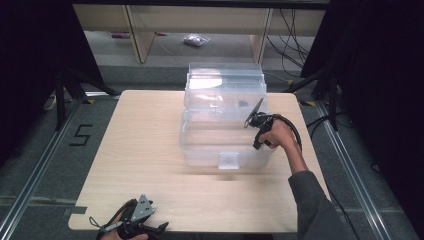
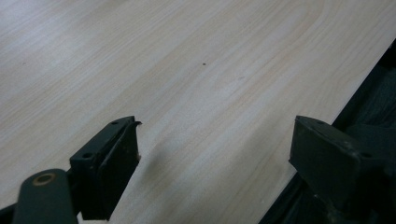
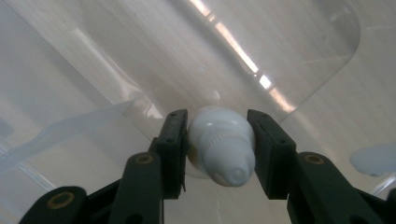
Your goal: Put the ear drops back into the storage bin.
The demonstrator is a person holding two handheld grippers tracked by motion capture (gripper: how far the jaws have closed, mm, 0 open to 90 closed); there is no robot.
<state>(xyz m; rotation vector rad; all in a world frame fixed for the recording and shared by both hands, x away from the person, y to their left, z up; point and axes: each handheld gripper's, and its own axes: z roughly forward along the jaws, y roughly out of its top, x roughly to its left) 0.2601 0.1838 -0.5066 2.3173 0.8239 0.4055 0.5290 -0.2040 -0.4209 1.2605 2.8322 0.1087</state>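
A clear plastic box [image 1: 200,150] stands on the wooden table [image 1: 145,145], its lid [image 1: 225,75] raised at the back. My right gripper [image 1: 250,121] reaches over the box's right wall. In the right gripper view, my right gripper [image 3: 217,116] is shut on a small white bottle [image 3: 224,149] with a ribbed cap, above the clear floor of the box [image 3: 261,56]. My left gripper [image 1: 155,229] rests at the table's front edge, left of centre. In the left gripper view, my left gripper [image 2: 215,123] is open over bare wood [image 2: 187,70], with nothing between its jaws.
Beyond the table are pale shelving legs [image 1: 137,35] and a small bag [image 1: 196,40] on the floor. Cables [image 1: 290,35] trail at the back right. Dark stands [image 1: 65,85] flank the table. The table's edge [image 2: 355,88] runs close by the left gripper.
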